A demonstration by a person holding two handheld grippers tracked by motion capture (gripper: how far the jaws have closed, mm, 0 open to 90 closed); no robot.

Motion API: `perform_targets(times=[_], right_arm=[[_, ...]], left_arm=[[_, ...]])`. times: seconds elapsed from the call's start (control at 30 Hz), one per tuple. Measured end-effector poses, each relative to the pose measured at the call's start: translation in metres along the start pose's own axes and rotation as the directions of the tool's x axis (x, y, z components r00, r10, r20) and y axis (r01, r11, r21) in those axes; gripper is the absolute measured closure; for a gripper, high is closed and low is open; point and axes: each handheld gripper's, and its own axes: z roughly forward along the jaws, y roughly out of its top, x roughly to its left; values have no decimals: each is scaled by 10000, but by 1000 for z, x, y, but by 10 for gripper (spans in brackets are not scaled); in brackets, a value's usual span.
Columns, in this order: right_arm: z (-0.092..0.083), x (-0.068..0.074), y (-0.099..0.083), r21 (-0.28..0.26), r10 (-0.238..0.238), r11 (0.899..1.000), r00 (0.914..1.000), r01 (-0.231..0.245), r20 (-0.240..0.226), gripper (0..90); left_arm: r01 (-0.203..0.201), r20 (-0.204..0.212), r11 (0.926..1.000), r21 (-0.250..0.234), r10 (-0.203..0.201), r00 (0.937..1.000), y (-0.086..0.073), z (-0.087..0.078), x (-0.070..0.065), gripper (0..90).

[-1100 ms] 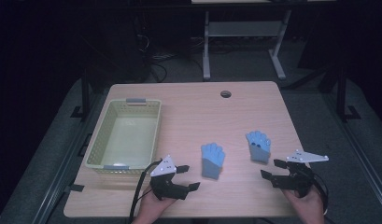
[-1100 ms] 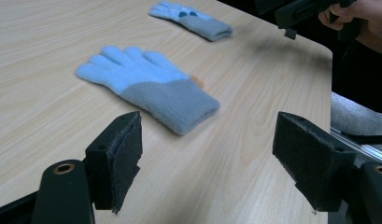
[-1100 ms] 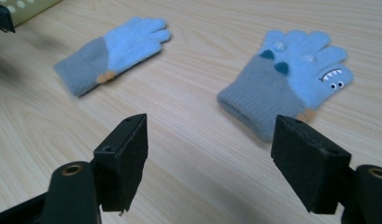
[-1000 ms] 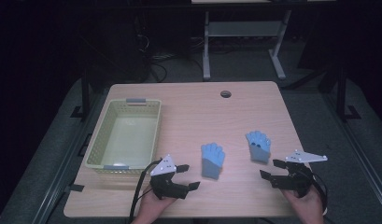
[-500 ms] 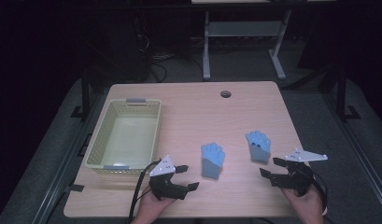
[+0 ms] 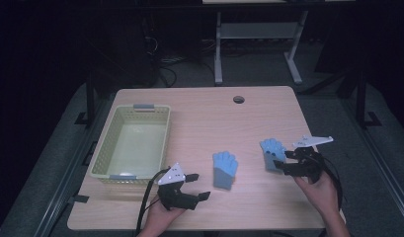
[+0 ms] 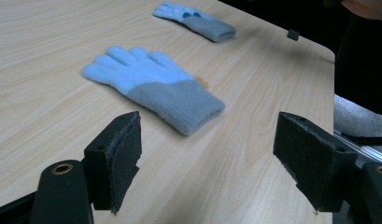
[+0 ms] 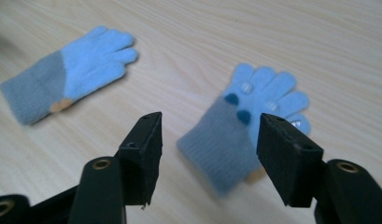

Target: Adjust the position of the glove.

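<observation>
Gloves (image 6: 224, 169) on wooden table (image 6: 204, 118), dark room

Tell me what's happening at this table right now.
A person holds a gripper in each hand over a wooden table. The right gripper has moved up to the right-hand blue glove, its jaws just closing in but not pressing on it. The left gripper waits open near the middle blue glove. Both gloves lie flat on the table; the yellow basket stands at the left.
</observation>
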Motion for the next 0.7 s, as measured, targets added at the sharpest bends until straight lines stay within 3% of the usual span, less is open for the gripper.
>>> perform_targets(times=[0.1,0.3,0.37,0.57,0.7], right_arm=[[11,-5,14,427,-162,9990,9998,158,95,470],[32,-14,29,1291,-46,9916,10000,36,79,569],[41,-19,31,1726,242,9847,9997,-242,24,567],[58,-26,34,2500,402,9674,9991,-413,95,591],[68,-28,31,3179,473,9466,9985,-539,282,591]], left_arm=[[-16,26,10000,-95,17,10000,0,-1,1,233],[49,146,10000,-10,-48,9999,0,0,-1,233],[19,147,10000,58,-20,9999,0,0,-1,234],[103,196,9999,61,-104,9998,0,1,1,235],[256,170,9996,-68,-255,9995,0,-2,3,235]])
